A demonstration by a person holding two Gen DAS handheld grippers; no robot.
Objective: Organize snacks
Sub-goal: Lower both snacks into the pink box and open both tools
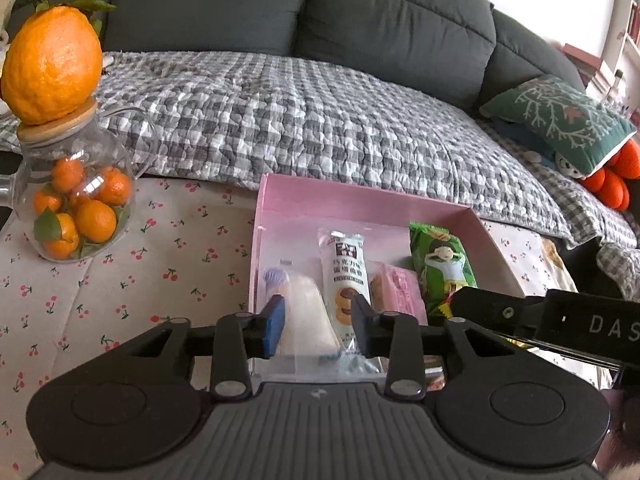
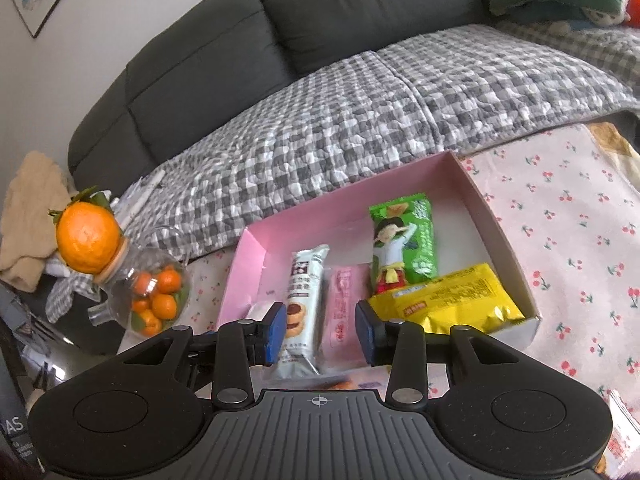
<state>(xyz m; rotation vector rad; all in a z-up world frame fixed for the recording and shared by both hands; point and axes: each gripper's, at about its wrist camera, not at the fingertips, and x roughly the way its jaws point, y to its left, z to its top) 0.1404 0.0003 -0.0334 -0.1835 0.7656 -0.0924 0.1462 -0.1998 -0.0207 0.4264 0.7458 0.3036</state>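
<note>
Both grippers, left [image 1: 318, 326] and right [image 2: 322, 330], fingers apart, nothing clamped. Pink box [image 2: 490, 216] near edge hidden behind them (yellow packet [image 2: 448, 298] unseen from left wrist).

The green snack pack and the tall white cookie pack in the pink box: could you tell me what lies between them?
A pink wrapped snack lies between the white cookie pack and green pack, clearest in the right wrist view.
</note>
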